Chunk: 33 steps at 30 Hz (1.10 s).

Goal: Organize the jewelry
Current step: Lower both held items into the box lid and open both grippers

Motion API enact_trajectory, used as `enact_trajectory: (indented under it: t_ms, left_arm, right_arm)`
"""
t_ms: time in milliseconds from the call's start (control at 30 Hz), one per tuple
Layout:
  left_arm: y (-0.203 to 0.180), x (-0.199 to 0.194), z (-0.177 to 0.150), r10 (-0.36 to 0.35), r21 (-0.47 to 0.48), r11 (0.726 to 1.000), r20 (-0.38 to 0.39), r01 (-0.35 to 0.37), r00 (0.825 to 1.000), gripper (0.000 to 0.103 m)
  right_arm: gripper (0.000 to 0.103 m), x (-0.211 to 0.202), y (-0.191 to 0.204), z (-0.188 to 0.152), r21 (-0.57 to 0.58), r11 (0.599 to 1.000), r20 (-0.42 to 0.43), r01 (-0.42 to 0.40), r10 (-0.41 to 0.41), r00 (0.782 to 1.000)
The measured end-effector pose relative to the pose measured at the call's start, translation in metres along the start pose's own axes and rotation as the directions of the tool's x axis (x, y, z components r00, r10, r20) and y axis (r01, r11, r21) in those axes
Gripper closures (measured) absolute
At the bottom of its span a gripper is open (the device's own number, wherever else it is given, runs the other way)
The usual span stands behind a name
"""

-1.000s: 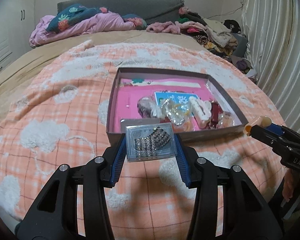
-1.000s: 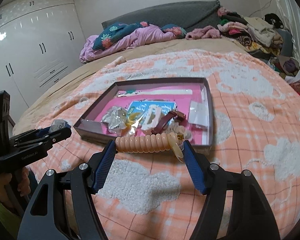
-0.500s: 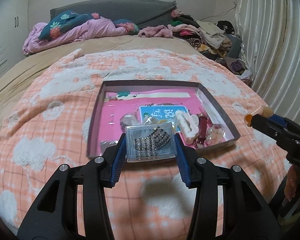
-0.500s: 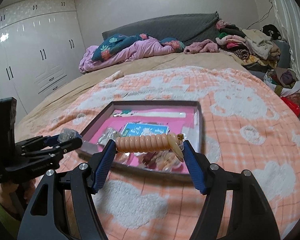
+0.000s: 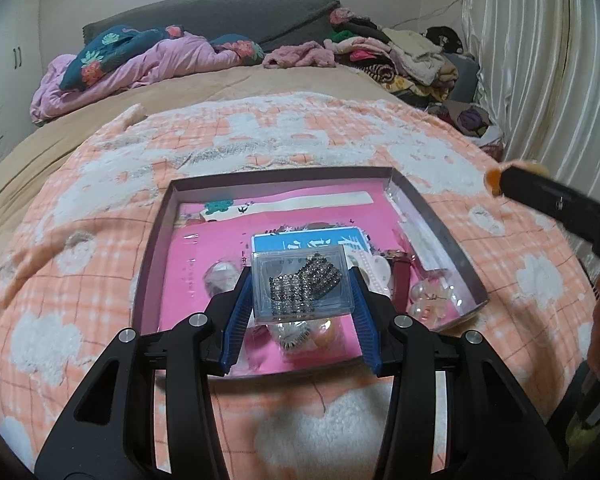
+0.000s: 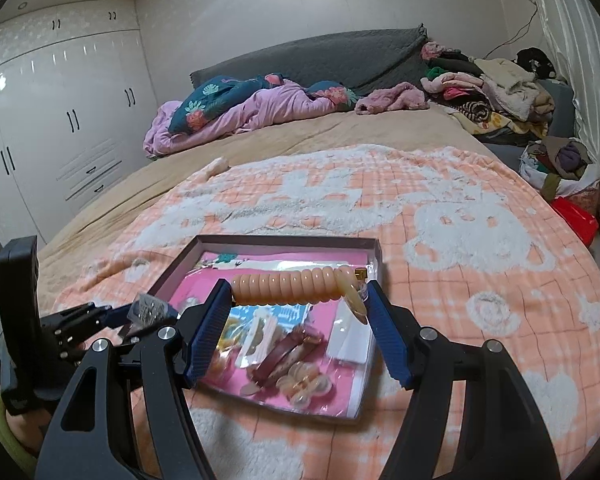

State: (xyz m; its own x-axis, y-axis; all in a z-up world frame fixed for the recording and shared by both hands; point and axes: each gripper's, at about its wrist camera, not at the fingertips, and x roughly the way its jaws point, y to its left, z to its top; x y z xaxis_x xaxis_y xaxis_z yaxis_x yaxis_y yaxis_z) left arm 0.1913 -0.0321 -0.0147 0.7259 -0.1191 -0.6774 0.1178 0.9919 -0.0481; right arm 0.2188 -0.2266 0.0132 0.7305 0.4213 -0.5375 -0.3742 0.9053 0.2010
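My left gripper (image 5: 302,290) is shut on a clear plastic case (image 5: 300,286) holding a rhinestone hair clip, above the near half of a shallow box (image 5: 155,240) with a pink lining. In the right wrist view my right gripper (image 6: 300,294) is shut on a peach spiral hair tie (image 6: 287,288), stretched lengthwise between the blue pads over the same box (image 6: 374,246). Inside the box lie a blue card (image 5: 312,242), a dark red strap (image 6: 283,352), clear beads (image 6: 304,386) and other small pieces. The left gripper with its case (image 6: 149,308) shows at the left of the right wrist view.
The box rests on an orange-and-white plaid blanket (image 6: 480,240) spread over a bed. Crumpled purple bedding (image 6: 259,108) and a pile of clothes (image 6: 496,88) lie at the far end. White wardrobes (image 6: 59,120) stand left, curtains (image 5: 540,60) right.
Both grippers have moved forward over the box, which now lies under their fingertips rather than ahead of them. The right gripper has also risen. Both grips are unchanged.
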Motion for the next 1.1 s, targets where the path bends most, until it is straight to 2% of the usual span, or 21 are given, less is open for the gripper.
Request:
enact_trajectory:
  t_ms: [267, 633, 733, 967, 1100]
  left_arm:
    - [-0.002, 0.022, -0.002, 0.000, 0.008, 1.000, -0.044, 0.001, 0.999, 0.065]
    - [0.003, 0.039, -0.011, 0.008, -0.004, 1.000, -0.085, -0.009, 0.996, 0.064]
    - [0.005, 0.039, -0.012, 0.015, -0.009, 1.000, -0.083, -0.015, 0.996, 0.055]
    - [0.011, 0.033, -0.015, 0.022, -0.026, 0.999, -0.082, -0.024, 0.996, 0.048]
    - [0.013, 0.027, -0.014, 0.028, -0.031, 0.999, -0.073, -0.030, 0.997, 0.046]
  right_arm:
    - [0.036, 0.031, -0.005, 0.005, -0.011, 1.000, -0.066, -0.018, 0.017, 0.998]
    - [0.036, 0.062, -0.011, -0.018, -0.015, 1.000, -0.153, -0.017, 0.015, 0.988]
    - [0.036, 0.068, -0.010, -0.021, -0.013, 1.000, -0.170, -0.020, 0.018, 0.985]
    - [0.033, 0.075, -0.008, -0.028, -0.012, 1.000, -0.203, -0.023, 0.020, 0.979]
    - [0.020, 0.068, -0.009, -0.027, 0.002, 1.000, -0.185, -0.029, 0.028, 0.982]
